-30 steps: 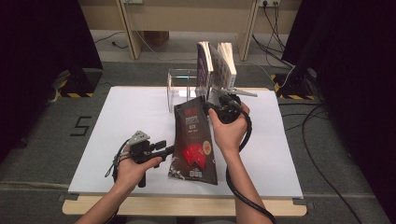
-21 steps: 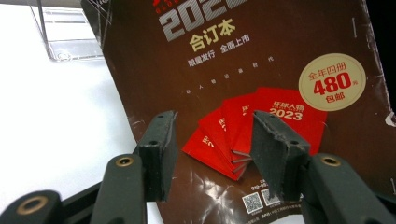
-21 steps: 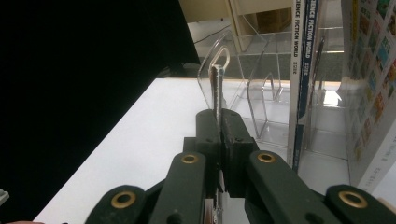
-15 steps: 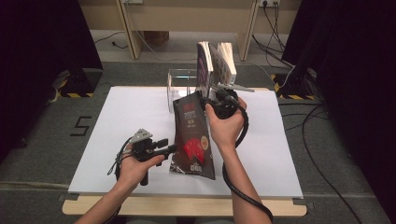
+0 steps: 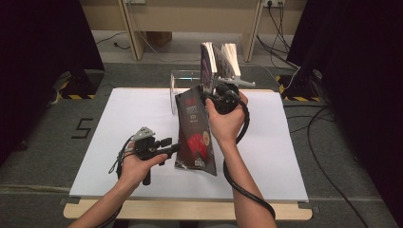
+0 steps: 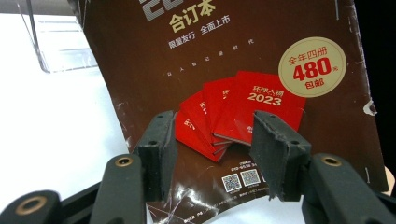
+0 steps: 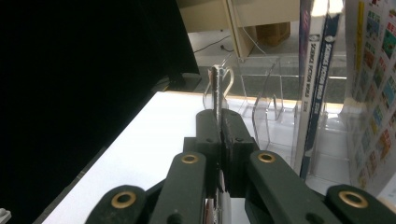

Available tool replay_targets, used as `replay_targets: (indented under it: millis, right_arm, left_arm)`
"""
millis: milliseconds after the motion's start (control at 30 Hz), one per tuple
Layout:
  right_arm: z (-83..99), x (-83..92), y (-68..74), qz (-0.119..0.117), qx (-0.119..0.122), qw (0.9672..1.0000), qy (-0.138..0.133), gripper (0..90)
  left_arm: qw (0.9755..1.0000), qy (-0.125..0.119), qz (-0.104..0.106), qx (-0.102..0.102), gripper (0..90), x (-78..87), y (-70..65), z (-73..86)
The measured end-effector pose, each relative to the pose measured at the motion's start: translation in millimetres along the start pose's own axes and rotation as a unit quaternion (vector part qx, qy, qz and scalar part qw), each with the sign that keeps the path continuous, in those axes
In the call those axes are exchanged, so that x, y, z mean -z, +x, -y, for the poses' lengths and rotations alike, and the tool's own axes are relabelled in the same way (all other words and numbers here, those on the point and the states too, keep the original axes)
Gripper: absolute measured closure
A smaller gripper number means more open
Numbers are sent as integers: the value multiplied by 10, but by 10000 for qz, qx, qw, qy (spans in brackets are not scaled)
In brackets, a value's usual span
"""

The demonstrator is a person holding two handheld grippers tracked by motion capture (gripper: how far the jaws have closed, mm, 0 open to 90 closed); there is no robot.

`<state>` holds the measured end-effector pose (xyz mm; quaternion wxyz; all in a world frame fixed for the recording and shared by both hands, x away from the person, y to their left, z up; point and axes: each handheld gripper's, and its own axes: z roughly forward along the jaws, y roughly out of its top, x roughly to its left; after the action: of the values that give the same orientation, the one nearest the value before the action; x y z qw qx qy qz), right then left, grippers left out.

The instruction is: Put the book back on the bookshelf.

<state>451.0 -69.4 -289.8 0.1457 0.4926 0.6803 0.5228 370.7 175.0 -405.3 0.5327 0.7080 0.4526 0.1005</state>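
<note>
A dark brown magazine (image 5: 195, 133) with red booklets printed on its cover hangs tilted over the white table top (image 5: 119, 109). My right gripper (image 5: 208, 96) is shut on its top edge. In the right gripper view the jaws (image 7: 218, 122) pinch the thin edge of the magazine (image 7: 215, 86), seen end on. My left gripper (image 5: 173, 148) is open beside the magazine's lower left edge. In the left gripper view the cover (image 6: 224, 56) fills the space just beyond the open left gripper (image 6: 212, 135), with nothing between the pads.
A clear acrylic rack (image 5: 183, 78) stands at the table's far edge, with upright books (image 5: 218, 59) in its right slots. The rack (image 7: 271, 107) and books (image 7: 317, 70) lie just ahead in the right gripper view. Black curtains flank the table, and cables cross the floor at the right.
My right hand has lifted the magazine a little and carried it toward the rack; its lower edge sits farther from the front of the table. The left hand has stayed put.
</note>
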Motion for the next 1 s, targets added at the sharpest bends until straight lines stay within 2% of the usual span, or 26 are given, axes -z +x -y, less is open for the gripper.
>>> replay_targets:
  millis: [100,200,433,767,1000]
  right_arm:
    - [-30,-15,25,-6,-17,10000,-17,874]
    - [-52,-38,35,8,-1,10000,-69,874]
    - [-107,-64,60,36,-2,9999,-155,874]
    - [-172,-100,78,85,2,9996,-253,874]
    - [-217,-133,163,102,32,9993,-357,873]
  left_arm:
    - [10000,-36,16,-2,497,0,-9,-37]
    - [9999,5,123,107,493,-9,-17,-53]
    - [9998,-40,172,60,482,-51,-67,-137]
    - [9996,-180,229,-3,476,-93,-163,-349]
    - [9989,-342,312,-84,448,-109,-264,-550]
